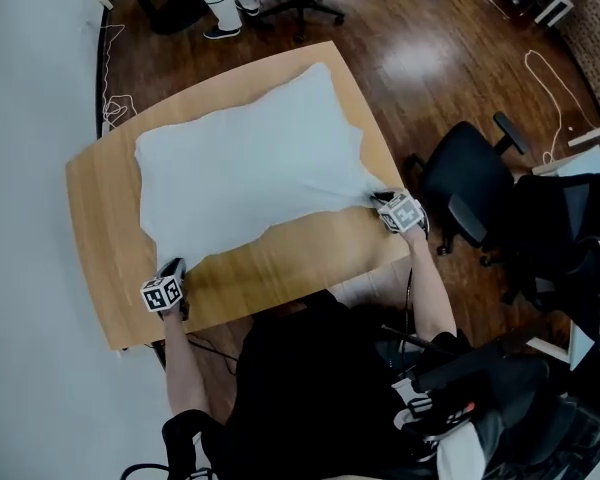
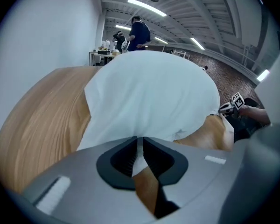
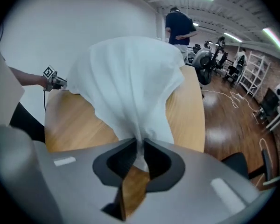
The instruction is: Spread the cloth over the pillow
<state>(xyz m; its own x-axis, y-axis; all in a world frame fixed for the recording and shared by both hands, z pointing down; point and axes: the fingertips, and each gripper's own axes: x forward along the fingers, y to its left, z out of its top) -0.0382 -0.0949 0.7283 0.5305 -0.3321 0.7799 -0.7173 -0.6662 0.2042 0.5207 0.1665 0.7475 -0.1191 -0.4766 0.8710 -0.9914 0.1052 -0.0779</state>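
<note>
- Our left gripper (image 2: 139, 154) and right gripper (image 3: 141, 154) are clamped on the lower corners of the white fabric cloth (image 1: 250, 158).
- We judge that uneven pulling could slip a thin corner free.

Matt white cloth (image 1: 245, 163), smooth wooden table (image 1: 100, 228)

Head view steeply down over table (image 1: 100, 228), 2 gripper views low, sharing cloth (image 2: 149, 97)

Both arms stretch forward, the left gripper (image 1: 173, 271) tilted down at the near left and the right gripper (image 1: 380, 201) farther out on the right, each with its fingers closed tight on an edge of the cloth (image 1: 250, 163)
</note>
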